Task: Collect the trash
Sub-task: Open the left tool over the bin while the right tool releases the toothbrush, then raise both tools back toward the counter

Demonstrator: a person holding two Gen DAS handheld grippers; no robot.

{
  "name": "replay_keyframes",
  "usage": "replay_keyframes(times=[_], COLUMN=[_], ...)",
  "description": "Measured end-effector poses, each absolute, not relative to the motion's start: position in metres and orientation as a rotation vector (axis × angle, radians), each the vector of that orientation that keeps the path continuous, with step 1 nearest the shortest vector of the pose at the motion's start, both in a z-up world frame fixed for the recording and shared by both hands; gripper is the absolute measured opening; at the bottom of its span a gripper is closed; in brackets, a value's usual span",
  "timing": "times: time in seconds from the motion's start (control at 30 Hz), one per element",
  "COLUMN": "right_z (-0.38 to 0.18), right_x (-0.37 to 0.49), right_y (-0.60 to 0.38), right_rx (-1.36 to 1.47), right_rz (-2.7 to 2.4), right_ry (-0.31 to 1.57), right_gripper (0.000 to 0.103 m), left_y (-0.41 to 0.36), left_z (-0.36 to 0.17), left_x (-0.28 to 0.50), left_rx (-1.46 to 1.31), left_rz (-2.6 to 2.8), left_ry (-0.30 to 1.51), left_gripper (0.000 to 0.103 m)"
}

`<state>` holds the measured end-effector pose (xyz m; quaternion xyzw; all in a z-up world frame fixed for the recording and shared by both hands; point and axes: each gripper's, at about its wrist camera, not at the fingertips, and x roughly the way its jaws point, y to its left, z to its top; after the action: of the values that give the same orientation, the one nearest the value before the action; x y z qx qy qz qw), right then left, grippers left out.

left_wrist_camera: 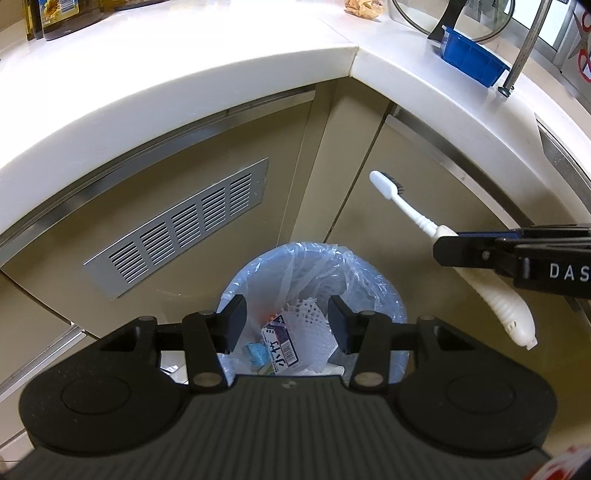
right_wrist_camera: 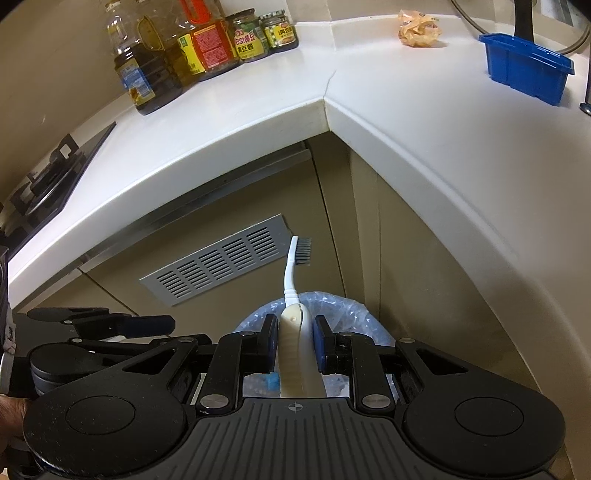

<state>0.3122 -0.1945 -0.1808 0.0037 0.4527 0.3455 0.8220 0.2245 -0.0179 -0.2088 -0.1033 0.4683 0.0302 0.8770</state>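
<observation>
A round bin lined with a blue plastic bag (left_wrist_camera: 354,273) stands on the floor against the cabinet corner, with wrappers and white netting inside. My left gripper (left_wrist_camera: 287,324) is open and empty right above it. My right gripper (right_wrist_camera: 294,341) is shut on a white toothbrush (right_wrist_camera: 291,332) with dark bristles, head pointing forward, above the bin (right_wrist_camera: 332,306). In the left wrist view the toothbrush (left_wrist_camera: 406,210) and right gripper (left_wrist_camera: 454,249) hang to the right of the bin.
A white L-shaped counter (right_wrist_camera: 258,122) runs above. On it are a crumpled orange wrapper (right_wrist_camera: 419,27), a blue tub (right_wrist_camera: 528,72) and bottles and jars (right_wrist_camera: 207,48). A hob (right_wrist_camera: 55,170) is at left. A metal vent (left_wrist_camera: 177,225) is in the cabinet.
</observation>
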Motion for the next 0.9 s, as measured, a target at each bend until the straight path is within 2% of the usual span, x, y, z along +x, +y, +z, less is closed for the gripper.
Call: replay_keyframes(times=[0.6,0.77,0.9], right_z=[-0.198,-0.199,-0.199], right_x=[0.316,0.319,0.316], right_y=[-0.186,-0.192,-0.195], right_rx=[0.059,0.075,0.069], right_rz=[0.759,0.737,0.732], right_ry=[0.988,0.999,1.010], right_gripper=[0.021,0.030,0.032], left_y=[-0.009,-0.007,-0.006], left_z=[-0.212,-0.211,-0.211], left_x=[0.220,0.219,0.219], left_rx=[-0.222,-0.222,-0.226], left_rz=[0.090,0.093,0.093], left_ry=[0.986,0.986,0.986], left_gripper=[0.044,0.044,0.044])
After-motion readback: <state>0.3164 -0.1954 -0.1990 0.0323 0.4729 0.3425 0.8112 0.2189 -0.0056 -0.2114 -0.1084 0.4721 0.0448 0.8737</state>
